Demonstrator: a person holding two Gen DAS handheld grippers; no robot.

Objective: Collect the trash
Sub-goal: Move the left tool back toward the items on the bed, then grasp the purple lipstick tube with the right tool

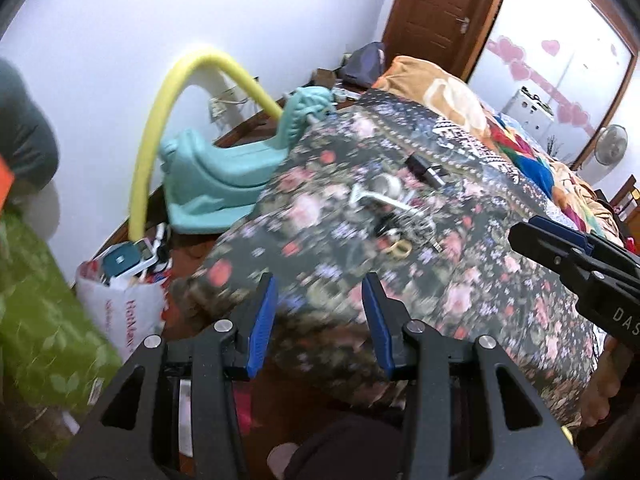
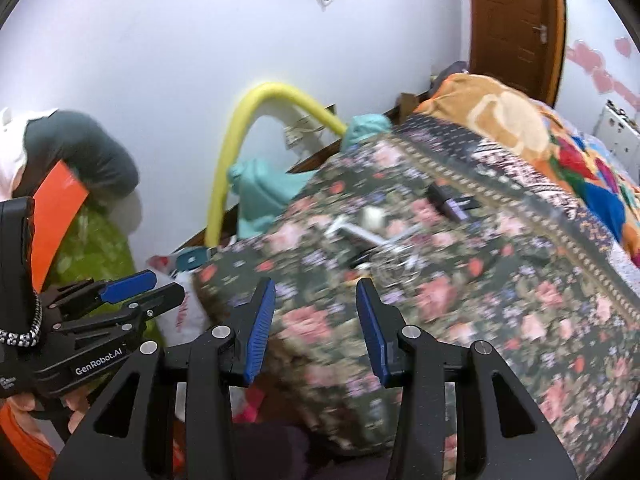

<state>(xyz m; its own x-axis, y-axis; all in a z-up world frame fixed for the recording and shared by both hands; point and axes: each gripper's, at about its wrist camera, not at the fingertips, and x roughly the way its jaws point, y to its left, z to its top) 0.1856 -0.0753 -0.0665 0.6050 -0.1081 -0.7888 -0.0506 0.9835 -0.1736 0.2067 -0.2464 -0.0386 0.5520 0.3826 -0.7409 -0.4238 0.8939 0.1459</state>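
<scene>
— Left gripper (image 1: 318,300) first: how do its jaws stand?

— Apart, with nothing between the blue pads (image 1: 262,322). It hangs over the near corner of the bed, above the dark floral blanket (image 1: 460,280). Both views are blurred.

— And the right gripper (image 2: 316,304)?

— Also spread, also empty, over the same corner. In the left wrist view it comes in from the right edge, black with a blue pad.

— Where is the trash?

— A small litter pile (image 1: 394,210) lies on the blanket ahead of both grippers, well apart from the fingertips. In it there is a whitish strip, a shiny round piece, a yellowish ring and some tangled bits; the blur hides what they are. A black rectangular object (image 1: 426,170) lies just beyond the pile. In the right wrist view the same pile (image 2: 372,240) sits ahead and slightly right of the gap between the fingers.

— Anything else nearby?

— To the left of the bed, on the floor, a white plastic bag (image 1: 120,304) stands stuffed with things, near a teal plastic toy (image 1: 224,176) and a bent yellow foam tube (image 1: 160,120). An orange patterned quilt (image 1: 448,92) lies farther up the bed.
</scene>
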